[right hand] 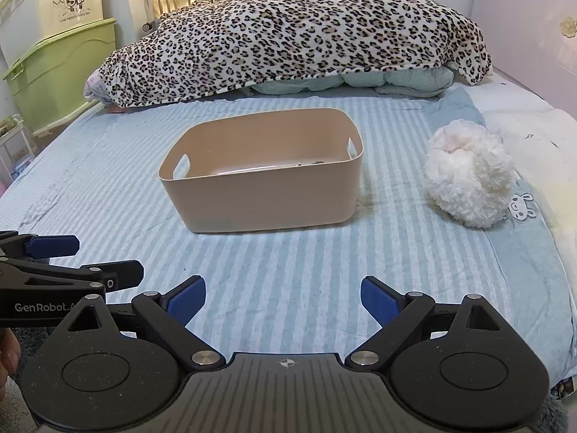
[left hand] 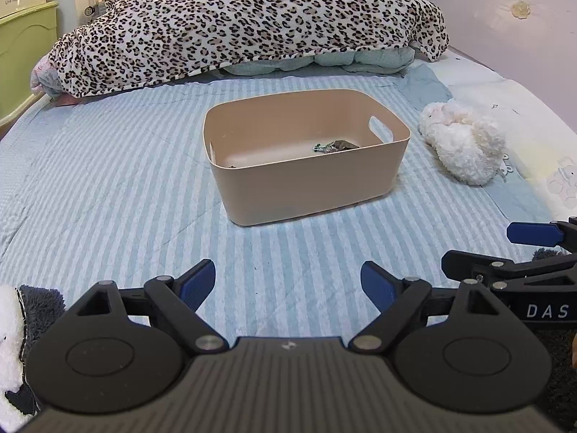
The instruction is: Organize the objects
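Beige plastic made up the bin [right hand: 259, 195], which sat mid-bed on the striped sheet [right hand: 288, 263] with a small dark item [left hand: 337, 145] already lying on its floor, while the white fluffy toy [right hand: 468, 171] lay apart from it on the right. Both the left gripper [left hand: 288, 285] and the right gripper [right hand: 283, 299] hovered low near the bed's front edge, jaws spread wide and holding nothing. The likely next step was the fluffy toy, and doing it well probably meant sending the nearer right gripper over, pinching deep into the plush body rather than loose fur, then lifting clear of the rim before releasing.
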{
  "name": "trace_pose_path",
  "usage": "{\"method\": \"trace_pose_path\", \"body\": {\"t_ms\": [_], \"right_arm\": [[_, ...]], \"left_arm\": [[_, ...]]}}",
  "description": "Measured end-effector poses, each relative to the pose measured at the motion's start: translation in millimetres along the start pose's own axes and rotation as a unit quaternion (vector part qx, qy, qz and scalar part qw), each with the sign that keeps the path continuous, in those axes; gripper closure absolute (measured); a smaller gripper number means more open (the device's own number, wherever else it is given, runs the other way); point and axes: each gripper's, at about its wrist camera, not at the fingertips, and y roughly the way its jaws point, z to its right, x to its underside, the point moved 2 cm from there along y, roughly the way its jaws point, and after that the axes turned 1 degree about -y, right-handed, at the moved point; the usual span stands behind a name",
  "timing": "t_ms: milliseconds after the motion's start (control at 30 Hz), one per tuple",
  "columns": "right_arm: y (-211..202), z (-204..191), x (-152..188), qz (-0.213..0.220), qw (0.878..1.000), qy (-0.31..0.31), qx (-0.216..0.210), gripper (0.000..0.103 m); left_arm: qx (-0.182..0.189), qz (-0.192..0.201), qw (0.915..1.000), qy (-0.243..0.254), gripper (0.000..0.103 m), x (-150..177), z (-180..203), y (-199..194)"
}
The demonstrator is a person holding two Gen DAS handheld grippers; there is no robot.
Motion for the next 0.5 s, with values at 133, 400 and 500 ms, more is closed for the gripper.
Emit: {"method": "trace_pose_path", "body": {"t_ms": [133, 400, 500], "right_arm": [[-1.2, 1.7, 0.4, 0.000, 1.000, 0.000, 0.002, 0.009], [-1.3, 2.2, 0.4, -0.001, 1.000, 0.001, 0.002, 0.009], [-1.3, 2.6, 0.2, -0.001, 1.000, 0.001, 0.002, 0.009]], "left_arm": [[0.002, -0.003, 1.0000, 0.001, 0.015, -0.3, 0.5, 0.1], [-0.001, -0.003, 1.0000, -0.001, 0.015, -1.4, -1.8, 1.3], [-0.001, -0.004, 1.0000, 0.000, 0.015, -1.6, -1.7, 1.7]]}}
